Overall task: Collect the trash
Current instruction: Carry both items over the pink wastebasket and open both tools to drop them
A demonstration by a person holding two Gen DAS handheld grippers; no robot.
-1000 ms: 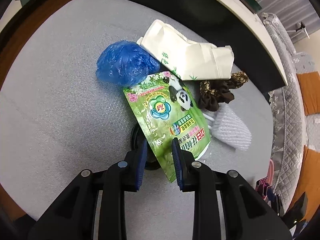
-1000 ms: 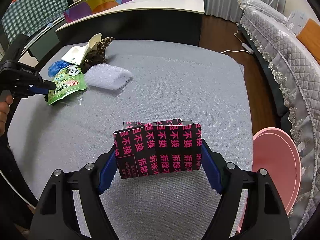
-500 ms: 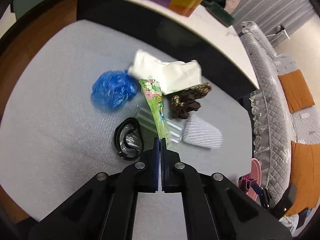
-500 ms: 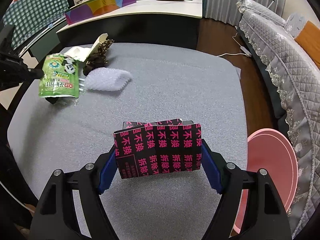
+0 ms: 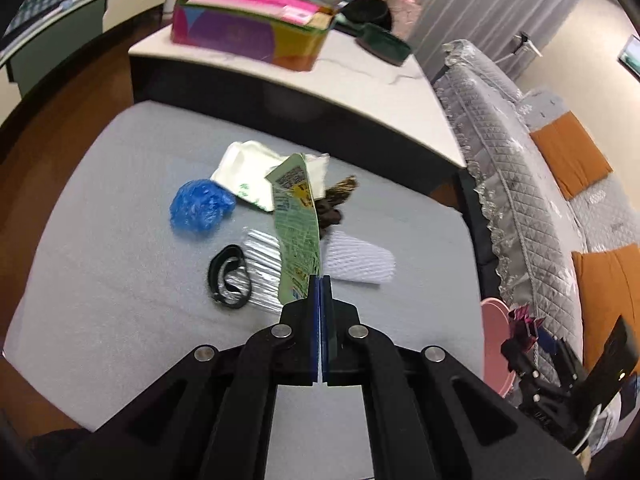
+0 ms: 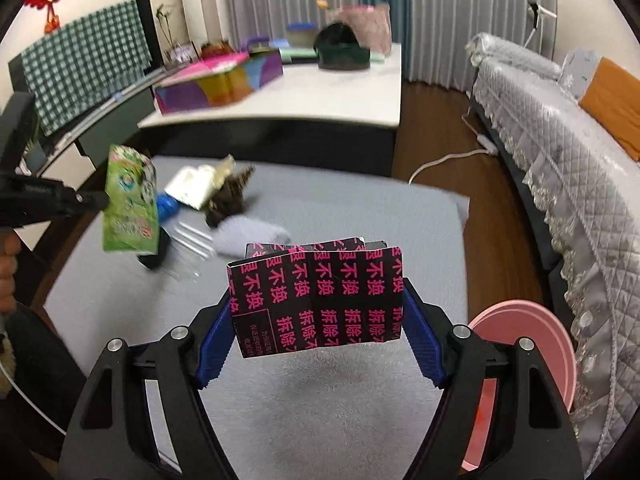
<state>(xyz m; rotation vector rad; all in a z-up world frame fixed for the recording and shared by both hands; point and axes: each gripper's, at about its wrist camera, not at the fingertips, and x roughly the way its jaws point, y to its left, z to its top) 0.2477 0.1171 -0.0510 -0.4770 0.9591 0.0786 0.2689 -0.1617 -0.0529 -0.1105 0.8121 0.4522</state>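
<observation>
Now left claw [image 5: 320,280] has lifted green pouch [image 5: 299,224] higher off mat [image 5: 120,240].

The green detergent pouch [image 5: 299,232] hung in the air, nearly edge-on in the left wrist view, its lower edge pinched. The black carton with pink characters [image 6: 316,300] stood upright (creased, partly flattened), clamped at both ends. On the grey mat [image 5: 120,280], toward twelve o'clock, lay a crumpled blue bag [image 5: 200,208], a white paper bag [image 5: 248,176], a brown scrunchie [image 5: 334,204], white foam netting [image 5: 356,260] and a black ring-shaped piece [image 5: 229,276].
</observation>
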